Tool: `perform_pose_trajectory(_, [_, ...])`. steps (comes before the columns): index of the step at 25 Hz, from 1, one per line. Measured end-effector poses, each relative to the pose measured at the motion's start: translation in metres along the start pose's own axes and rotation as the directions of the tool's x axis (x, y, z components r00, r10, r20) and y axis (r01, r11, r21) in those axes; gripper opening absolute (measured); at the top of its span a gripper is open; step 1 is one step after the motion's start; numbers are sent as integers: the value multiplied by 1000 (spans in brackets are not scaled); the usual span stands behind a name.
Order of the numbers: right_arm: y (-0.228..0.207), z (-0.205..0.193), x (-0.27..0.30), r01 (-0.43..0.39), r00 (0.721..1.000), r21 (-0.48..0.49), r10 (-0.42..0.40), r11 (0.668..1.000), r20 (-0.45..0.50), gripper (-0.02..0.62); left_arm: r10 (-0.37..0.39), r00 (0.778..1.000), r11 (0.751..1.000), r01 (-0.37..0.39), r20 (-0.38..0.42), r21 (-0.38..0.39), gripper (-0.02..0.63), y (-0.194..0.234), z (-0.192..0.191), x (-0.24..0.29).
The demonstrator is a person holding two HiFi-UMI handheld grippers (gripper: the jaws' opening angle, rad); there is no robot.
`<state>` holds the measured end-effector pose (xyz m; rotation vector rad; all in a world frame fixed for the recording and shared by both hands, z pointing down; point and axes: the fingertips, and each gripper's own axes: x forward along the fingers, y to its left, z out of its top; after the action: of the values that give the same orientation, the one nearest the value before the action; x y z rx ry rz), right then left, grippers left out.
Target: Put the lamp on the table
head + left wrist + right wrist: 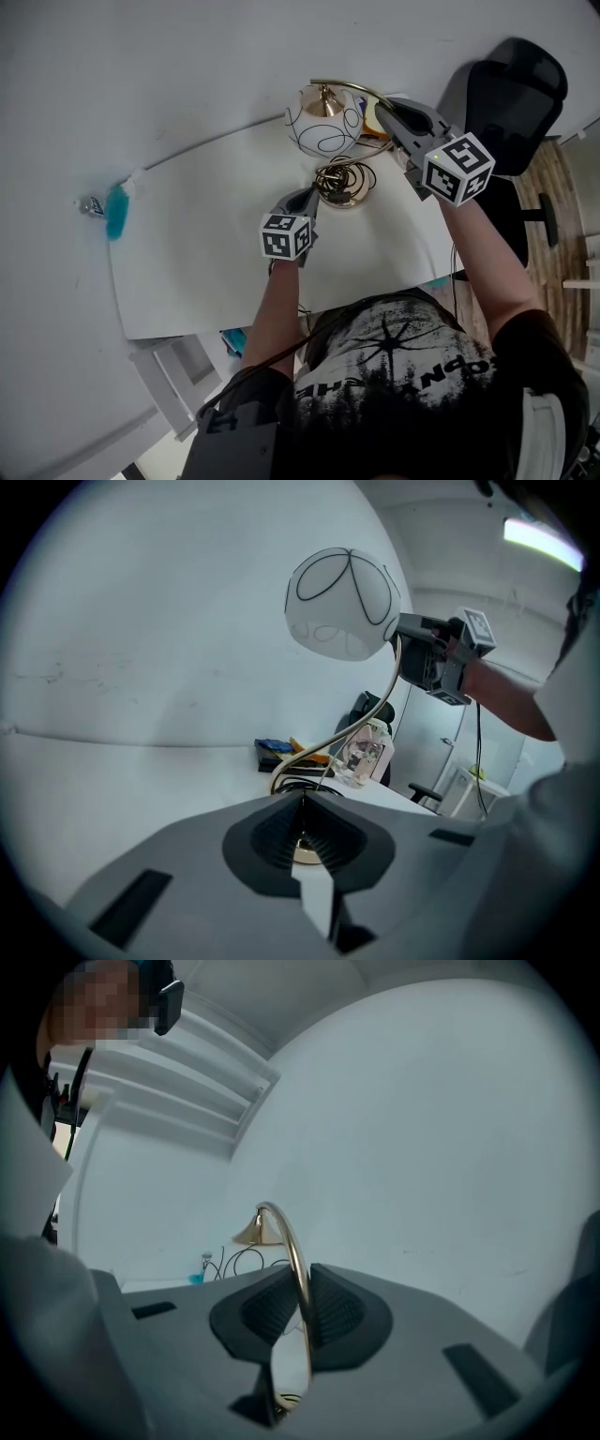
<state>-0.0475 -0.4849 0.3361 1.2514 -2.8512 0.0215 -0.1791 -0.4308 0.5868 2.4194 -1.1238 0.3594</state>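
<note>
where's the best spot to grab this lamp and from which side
Take the thin brass neck on its arch, coming from the side away from the shade: it is slim enough to pinch, the round shade is not. The right claw is shut on it there.

- table (206, 244): bare white top to the left of and in front of the lamp; open passage.
- wall (141, 75): bounds the far edge.
- lamp shade (323, 122), brass arm (349, 87), coiled cable (343, 180): crowd the far right part.
- left gripper (312, 194): jaws together, just beside the cable.
- right gripper (384, 108): clamped on the brass arm, blocks the right approach.
- office chair (516, 84): beyond the right edge.
- blue object (116, 211): left edge, well apart.
</note>
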Motion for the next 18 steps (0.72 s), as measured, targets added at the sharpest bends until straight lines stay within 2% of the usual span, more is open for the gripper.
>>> perform_pose_trajectory(7, [5, 2, -2, -23, 1000, -29, 23, 999, 7, 43, -26, 1000, 999, 26, 7, -37, 15, -18, 1, -6])
perform_pose_trajectory(18, [5, 1, -2, 10, 1000, -31, -10, 999, 4, 43, -18, 1000, 1000, 18, -23, 12, 15, -26, -10, -27])
